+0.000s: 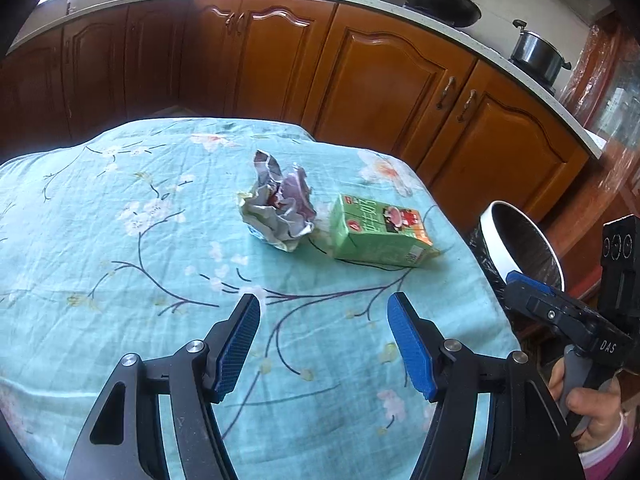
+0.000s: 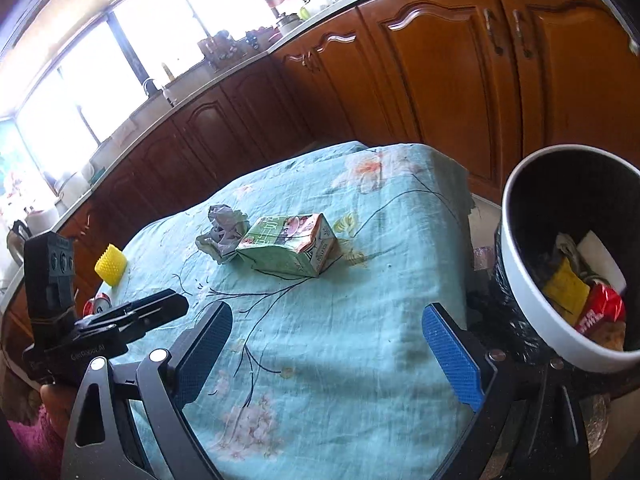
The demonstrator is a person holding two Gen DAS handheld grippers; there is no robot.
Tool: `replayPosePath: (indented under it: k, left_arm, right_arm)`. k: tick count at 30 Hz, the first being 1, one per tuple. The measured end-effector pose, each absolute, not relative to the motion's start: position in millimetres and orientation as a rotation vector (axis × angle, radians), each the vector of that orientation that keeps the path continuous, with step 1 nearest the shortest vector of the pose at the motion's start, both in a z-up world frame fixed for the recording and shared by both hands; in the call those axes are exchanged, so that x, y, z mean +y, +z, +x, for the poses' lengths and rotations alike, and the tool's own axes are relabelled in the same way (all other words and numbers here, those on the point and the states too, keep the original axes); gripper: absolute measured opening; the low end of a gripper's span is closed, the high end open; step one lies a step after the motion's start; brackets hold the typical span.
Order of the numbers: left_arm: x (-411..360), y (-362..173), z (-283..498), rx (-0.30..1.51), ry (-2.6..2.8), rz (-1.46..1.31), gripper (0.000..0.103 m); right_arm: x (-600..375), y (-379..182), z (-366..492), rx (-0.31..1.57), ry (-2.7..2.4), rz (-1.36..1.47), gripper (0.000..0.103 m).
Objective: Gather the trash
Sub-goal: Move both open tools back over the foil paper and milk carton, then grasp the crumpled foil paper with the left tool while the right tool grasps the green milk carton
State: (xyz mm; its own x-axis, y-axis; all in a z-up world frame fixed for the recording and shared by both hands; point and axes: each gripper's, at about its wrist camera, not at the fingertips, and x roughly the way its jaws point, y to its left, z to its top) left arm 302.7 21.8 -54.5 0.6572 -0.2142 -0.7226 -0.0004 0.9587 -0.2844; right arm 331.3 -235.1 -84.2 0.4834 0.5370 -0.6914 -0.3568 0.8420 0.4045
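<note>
A crumpled wrapper (image 1: 278,208) and a green drink carton (image 1: 378,232) lie side by side on the floral blue tablecloth (image 1: 120,240). My left gripper (image 1: 324,312) is open and empty, a short way in front of them. My right gripper (image 2: 328,320) is open and empty over the table's right part, near the carton (image 2: 290,250) and wrapper (image 2: 222,232). A white-rimmed trash bin (image 2: 520,292) with a black liner stands at the table's right edge and holds several pieces of trash. The bin also shows in the left wrist view (image 1: 496,240).
A yellow ridged object (image 2: 111,269) and a red can (image 2: 97,303) lie at the table's left side. Wooden kitchen cabinets (image 1: 360,80) run behind the table. Pots (image 1: 538,54) stand on the counter. The other gripper shows in each view (image 1: 560,312).
</note>
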Motion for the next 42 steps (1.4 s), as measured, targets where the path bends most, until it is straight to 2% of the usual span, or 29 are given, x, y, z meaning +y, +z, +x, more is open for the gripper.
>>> replayPosePath:
  k: [15,18,20,23,27,29,30,31,32,33,42]
  left_arm:
    - [49.6,-64.5,383.8,0.881,-0.089,-0.307,0.064]
    - [49.2,-73.4,393.2,0.904,-0.102,-0.311,0.056]
    - [48.7,-78.9,398.6,0.918,-0.118,-0.315,0.042]
    - [48.1,-81.1,399.1,0.908,-0.123,-0.293,0.030]
    - [55.1,-76.7,391.3,0.887,-0.128,-0.305,0.024]
    - [60.5,-73.2,383.2,0.880,-0.119,-0.316,0.023]
    - [63.0,-71.6,380.0,0.876,-0.116,-0.319,0.023]
    - [64.6,-70.2,376.6,0.872,-0.114,-0.321,0.023]
    - [66.2,-69.1,373.5,0.869,-0.112,-0.324,0.023]
    - [67.6,-68.8,370.7,0.868,-0.113,-0.331,0.023]
    - [48.6,-59.8,339.0,0.853,-0.178,-0.349,0.022]
  right_arm:
    - [-174.9,-86.5,378.7,0.939,0.757,-0.089,0.097]
    - [-162.9,-91.4,389.0,0.953,0.795,-0.163,0.097]
    - [-153.6,-95.4,394.2,0.956,0.811,-0.226,0.097]
    - [-140.7,-102.3,402.5,0.962,0.840,-0.301,0.097]
    - [-128.0,-111.5,411.7,0.985,0.879,-0.345,0.097]
    - [-124.5,-114.7,412.8,1.000,0.892,-0.338,0.094]
    - [-123.8,-116.0,412.4,1.009,0.893,-0.326,0.089]
    - [-123.9,-117.5,411.1,1.019,0.886,-0.313,0.073]
    - [-125.1,-119.0,409.5,1.032,0.874,-0.301,0.064]
    - [-127.8,-120.5,407.7,1.040,0.853,-0.279,0.059]
    - [-182.8,-104.9,366.6,1.040,0.657,0.095,0.055]
